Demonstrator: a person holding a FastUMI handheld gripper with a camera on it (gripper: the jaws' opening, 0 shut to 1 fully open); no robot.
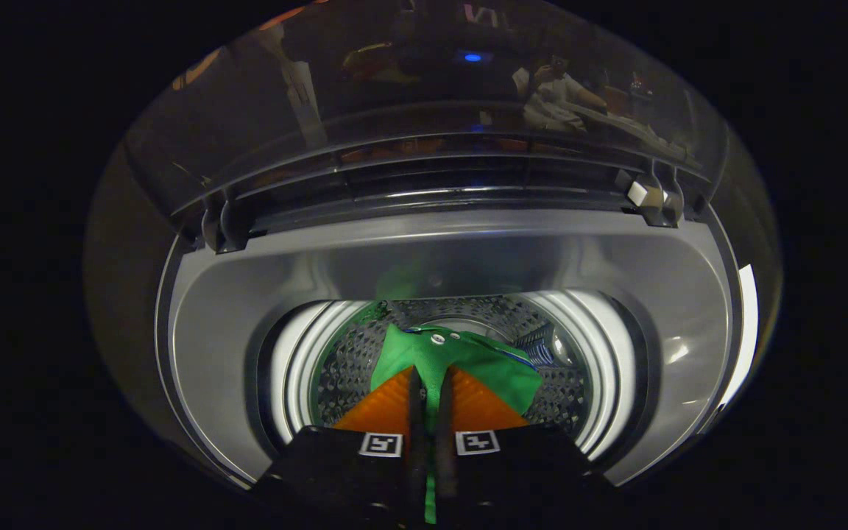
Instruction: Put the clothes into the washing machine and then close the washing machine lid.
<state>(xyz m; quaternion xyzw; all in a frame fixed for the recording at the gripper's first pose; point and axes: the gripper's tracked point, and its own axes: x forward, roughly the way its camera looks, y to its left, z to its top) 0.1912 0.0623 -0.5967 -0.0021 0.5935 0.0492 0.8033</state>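
A green garment (pixel 461 364) with a small white snap hangs from my gripper (pixel 431 379), whose two fingers are shut on a fold of it. The cloth dangles over the round mouth of the washing machine drum (pixel 350 361), a perforated metal tub just beyond the fingers. The machine's grey top surround (pixel 225 324) rings the opening. Its transparent lid (pixel 424 110) stands raised at the back, hinged at both sides.
The lid's hinges (pixel 656 197) sit at the back corners of the opening. Reflections of a seated person show in the raised lid. The drum's white rim (pixel 601 346) leaves open room around the hanging cloth.
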